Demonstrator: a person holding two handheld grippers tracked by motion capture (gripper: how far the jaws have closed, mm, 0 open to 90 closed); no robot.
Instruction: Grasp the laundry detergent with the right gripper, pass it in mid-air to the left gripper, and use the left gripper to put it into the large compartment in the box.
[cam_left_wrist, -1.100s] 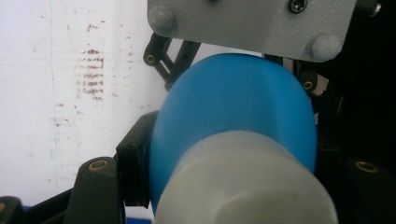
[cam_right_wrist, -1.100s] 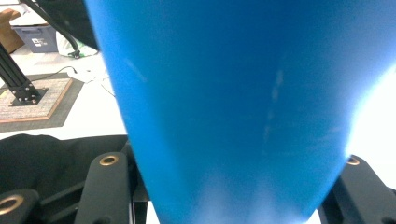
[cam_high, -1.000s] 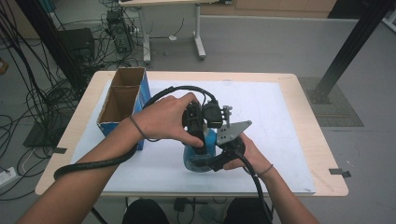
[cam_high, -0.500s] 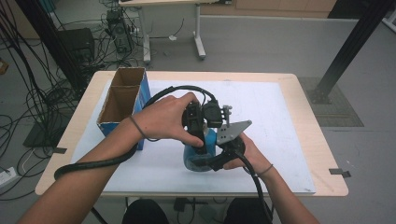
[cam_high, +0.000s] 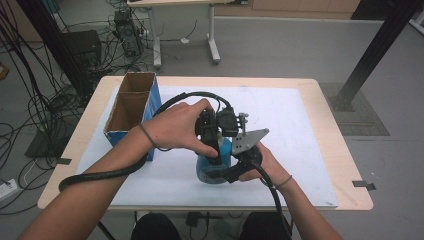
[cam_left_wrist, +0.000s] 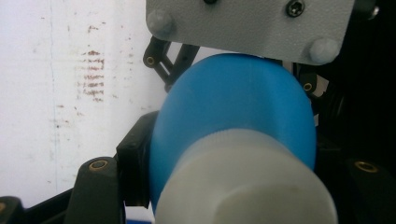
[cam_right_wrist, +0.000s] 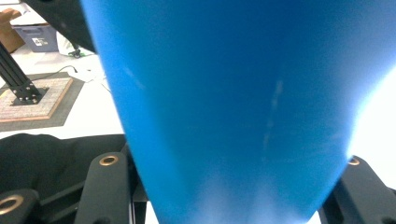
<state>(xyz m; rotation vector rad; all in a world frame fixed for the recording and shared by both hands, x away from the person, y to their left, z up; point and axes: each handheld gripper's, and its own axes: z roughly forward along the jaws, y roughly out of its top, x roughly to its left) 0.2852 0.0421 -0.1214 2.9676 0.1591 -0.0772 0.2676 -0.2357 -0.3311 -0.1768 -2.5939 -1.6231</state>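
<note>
Table (cam_high: 320, 150): fills the middle of the high view, covered by a white sheet, with an open cardboard box (cam_high: 131, 107) at its left.
Blue bottle (cam_high: 214, 162): stands low in the centre of the high view, between the two hands, its base on the white sheet.
White cap (cam_left_wrist: 247, 182): at the lower centre of the left gripper view, a ribbed rim round it, sitting on the bottle's blue shoulder.
Left tongs (cam_left_wrist: 219, 186): come down from above and look clamped on the cap end; the black jaws flank it on both sides.
Right tongs (cam_right_wrist: 229, 186): clamped on the blue body, with a jaw at either lower corner of the right gripper view.
Handling: probably stiff, smooth plastic, so the wall may slip under a twist; weight depends on the fill, which cannot be told. Best held as now, low on the body against turning, with the ribbed cap for the turning grip.
Hard to make out: the hands and gripper bodies cover most of the bottle from above; the pad contacts are out of frame or blurred; no label is readable.
</note>
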